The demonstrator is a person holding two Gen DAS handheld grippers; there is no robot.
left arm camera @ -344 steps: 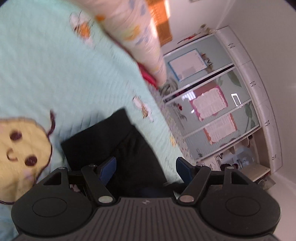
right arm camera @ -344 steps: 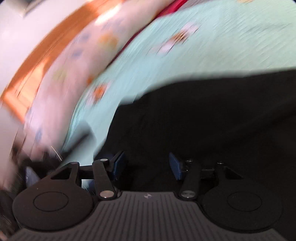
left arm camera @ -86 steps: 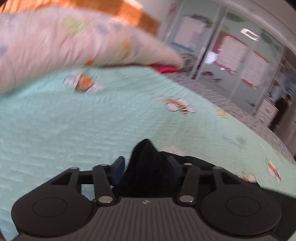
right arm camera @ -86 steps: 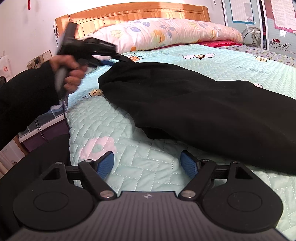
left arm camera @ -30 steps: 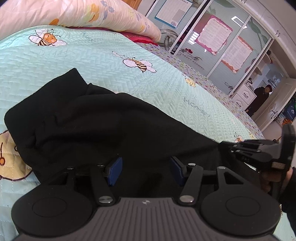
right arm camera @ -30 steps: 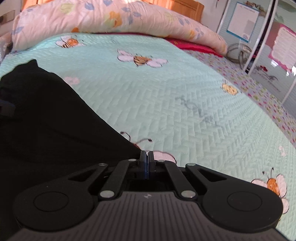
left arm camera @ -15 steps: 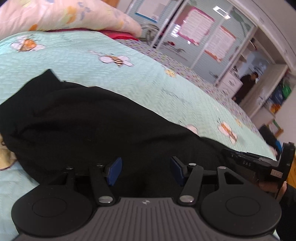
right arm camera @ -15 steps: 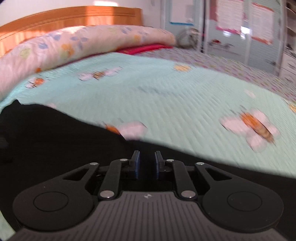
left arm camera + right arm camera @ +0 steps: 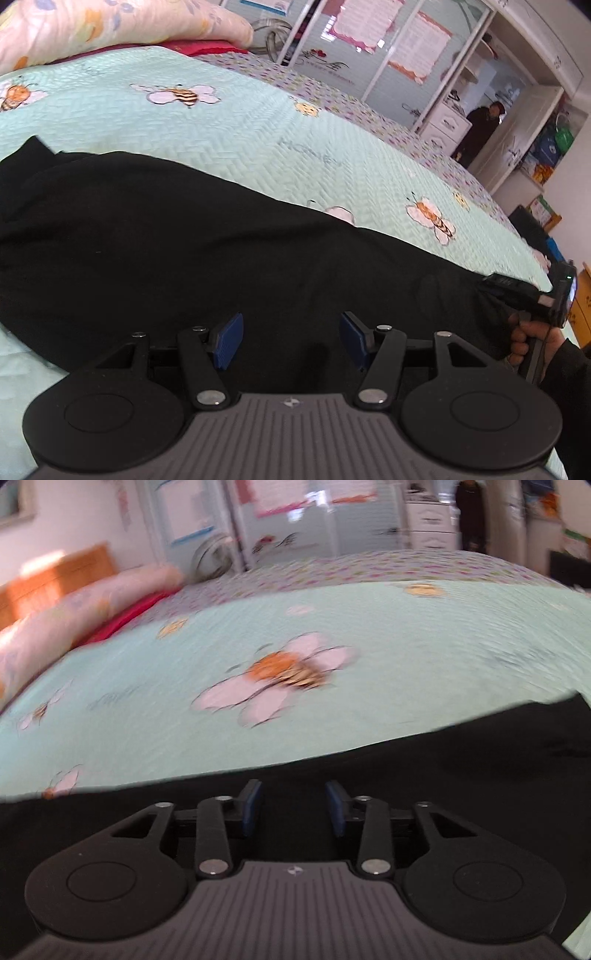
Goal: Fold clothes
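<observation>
A long black garment (image 9: 192, 236) lies stretched across the mint bee-print quilt (image 9: 258, 122), from the far left to the lower right in the left wrist view. My left gripper (image 9: 291, 339) hovers over its near edge, open, with nothing between the blue pads. In the same view my right gripper (image 9: 524, 288) sits at the garment's right end, held by a hand (image 9: 524, 339). The right wrist view is blurred: my right gripper (image 9: 293, 806) is open just above the black garment (image 9: 443, 760), which fills the lower part of that view.
A floral pillow (image 9: 110, 26) and a red cloth (image 9: 207, 46) lie at the head of the bed. Mirrored wardrobe doors (image 9: 369, 48) stand beyond the bed. A person (image 9: 480, 129) in dark clothes stands in a far doorway. A wooden headboard (image 9: 55, 579) shows at left.
My right gripper has gone from shut to open and swung rightward along the garment's edge. The left gripper stays open and has turned right a little over the cloth.
</observation>
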